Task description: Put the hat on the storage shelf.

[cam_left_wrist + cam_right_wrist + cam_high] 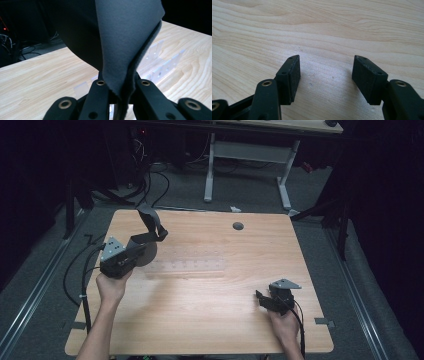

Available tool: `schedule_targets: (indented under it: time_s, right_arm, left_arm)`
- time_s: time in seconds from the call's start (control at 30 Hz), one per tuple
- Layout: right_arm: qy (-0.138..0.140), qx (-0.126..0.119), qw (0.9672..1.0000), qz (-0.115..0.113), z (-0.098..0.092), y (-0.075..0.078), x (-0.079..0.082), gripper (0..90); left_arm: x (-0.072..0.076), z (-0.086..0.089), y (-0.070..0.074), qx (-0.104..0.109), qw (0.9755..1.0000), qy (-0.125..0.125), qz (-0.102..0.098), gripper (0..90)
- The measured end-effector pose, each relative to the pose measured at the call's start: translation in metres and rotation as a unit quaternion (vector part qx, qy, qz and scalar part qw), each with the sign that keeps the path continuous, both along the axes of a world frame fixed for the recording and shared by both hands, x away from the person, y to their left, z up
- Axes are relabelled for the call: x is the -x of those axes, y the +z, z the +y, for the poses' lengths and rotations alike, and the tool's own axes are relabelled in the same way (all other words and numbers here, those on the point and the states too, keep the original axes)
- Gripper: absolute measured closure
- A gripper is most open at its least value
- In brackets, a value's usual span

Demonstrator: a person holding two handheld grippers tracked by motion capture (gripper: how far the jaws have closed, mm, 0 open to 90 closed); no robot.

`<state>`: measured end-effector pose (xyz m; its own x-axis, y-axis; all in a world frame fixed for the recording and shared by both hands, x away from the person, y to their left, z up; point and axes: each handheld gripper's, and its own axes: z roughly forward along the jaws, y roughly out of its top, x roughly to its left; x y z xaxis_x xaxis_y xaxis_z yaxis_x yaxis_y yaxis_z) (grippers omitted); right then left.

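A piece of dark grey felt (150, 227) stands lifted above the left side of the wooden table (210, 320), twisted and curling upward. My left gripper (131, 253) is shut on its lower edge. In the left gripper view the grey felt (125, 40) rises in a fold from between the two jaws and hides much of the scene. A clear acrylic rack (187, 266) lies flat at the table's middle, just right of the felt; the rack (160, 65) stands behind the cloth in the left gripper view. My right gripper (261, 298) hovers low at the front right, open, with bare wood between its pads (293, 75).
A round grey cable hole (238, 226) sits near the table's far edge. Cables (75, 270) trail off the left side. A white-legged desk (250, 165) stands beyond the table. Bits of tape (325, 322) mark the right edge.
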<state>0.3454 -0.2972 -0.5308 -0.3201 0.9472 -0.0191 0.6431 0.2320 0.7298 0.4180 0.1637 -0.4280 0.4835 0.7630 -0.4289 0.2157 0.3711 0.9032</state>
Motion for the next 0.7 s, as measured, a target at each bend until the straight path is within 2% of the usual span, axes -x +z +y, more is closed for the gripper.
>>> schedule_targets:
  time_s: [0.07, 0.23, 0.4, 0.5, 0.7]
  right_arm:
    - [0.0, 0.0, 1.0, 0.0, 0.0, 0.0, 0.0, 40.1]
    - [0.0, 0.0, 1.0, 0.0, 0.0, 0.0, 0.0, 40.0]
    - [0.001, 0.0, 1.0, 0.0, 0.0, 0.0, 0.0, 40.0]
    - [0.001, 0.0, 1.0, 0.0, 0.0, 0.0, 0.0, 39.9]
    - [0.0, -0.001, 1.0, 0.001, 0.0, 0.0, 0.0, 40.0]
  left_arm:
    - [-0.001, 0.001, -0.001, 0.001, 1.0, 0.004, 0.0, 86.0]
    - [-0.004, 0.002, -0.004, -0.013, 0.9998, 0.015, 0.004, 86.0]
    - [-0.009, 0.002, -0.01, -0.011, 0.9996, 0.023, 0.011, 85.9]
    - [-0.011, 0.002, -0.013, -0.017, 0.9994, 0.029, 0.013, 85.8]
    - [-0.012, 0.002, -0.014, -0.01, 0.9992, 0.035, 0.015, 85.8]
